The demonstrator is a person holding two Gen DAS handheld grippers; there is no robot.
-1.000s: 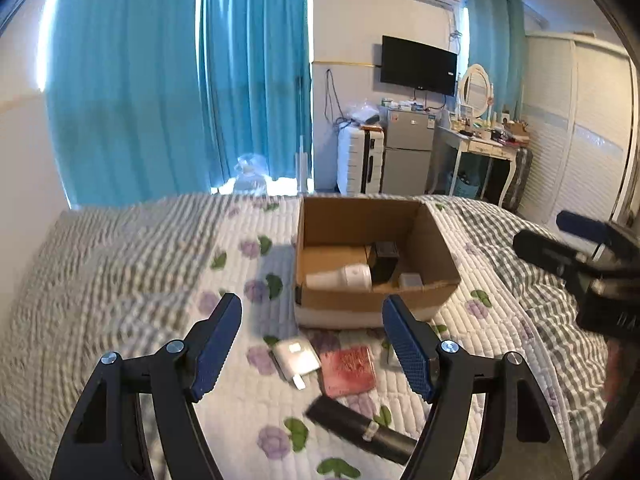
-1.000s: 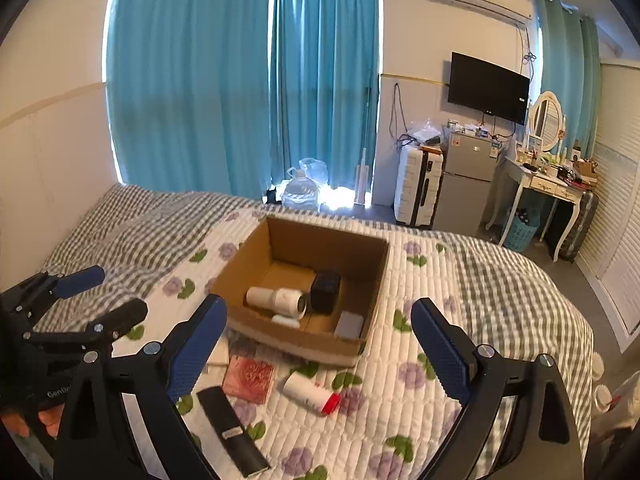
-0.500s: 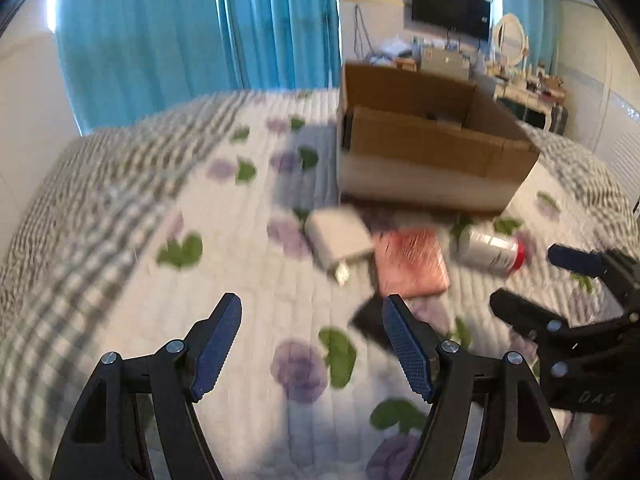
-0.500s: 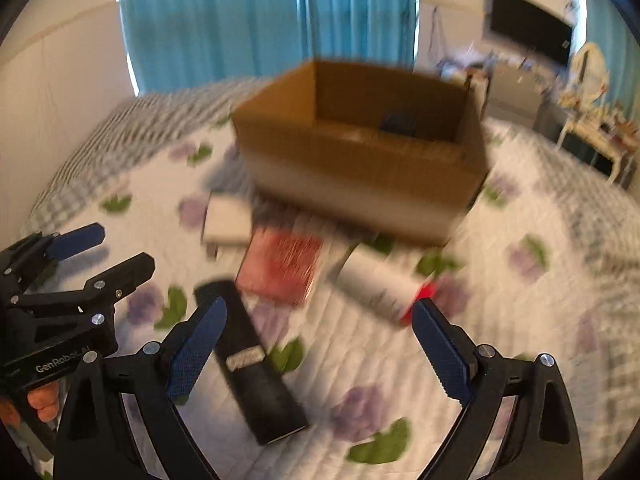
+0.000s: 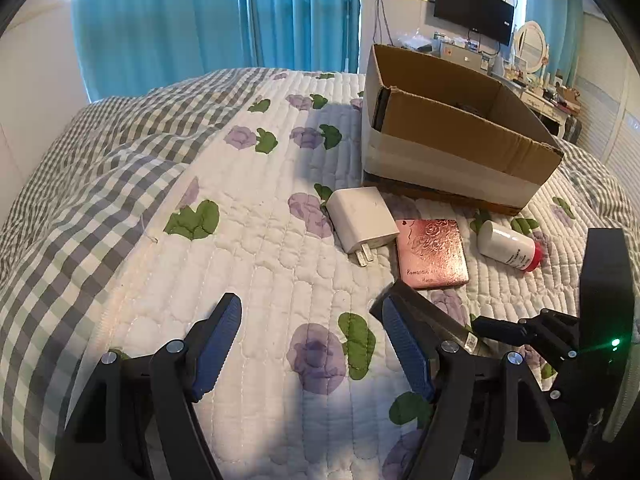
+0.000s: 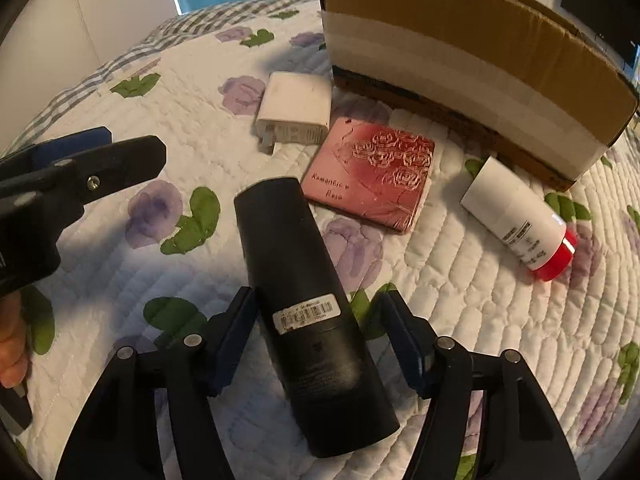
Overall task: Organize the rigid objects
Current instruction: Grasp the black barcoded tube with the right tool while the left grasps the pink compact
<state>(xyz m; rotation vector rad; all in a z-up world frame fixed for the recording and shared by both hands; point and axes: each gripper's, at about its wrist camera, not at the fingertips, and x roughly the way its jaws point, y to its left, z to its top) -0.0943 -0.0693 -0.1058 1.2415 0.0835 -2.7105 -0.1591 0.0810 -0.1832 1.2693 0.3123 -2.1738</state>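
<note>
Position of right hand-held gripper: low over the bed, jaws spread to either side of the black cylindrical bottle, pads apart from it. Left hand-held gripper: jaws spread, nothing between them. White charger, pink embossed case and white red-capped bottle lie just before the cardboard box.

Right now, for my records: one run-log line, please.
right gripper: open, straddling black bottle | left gripper: open, empty | cardboard box: behind
</note>
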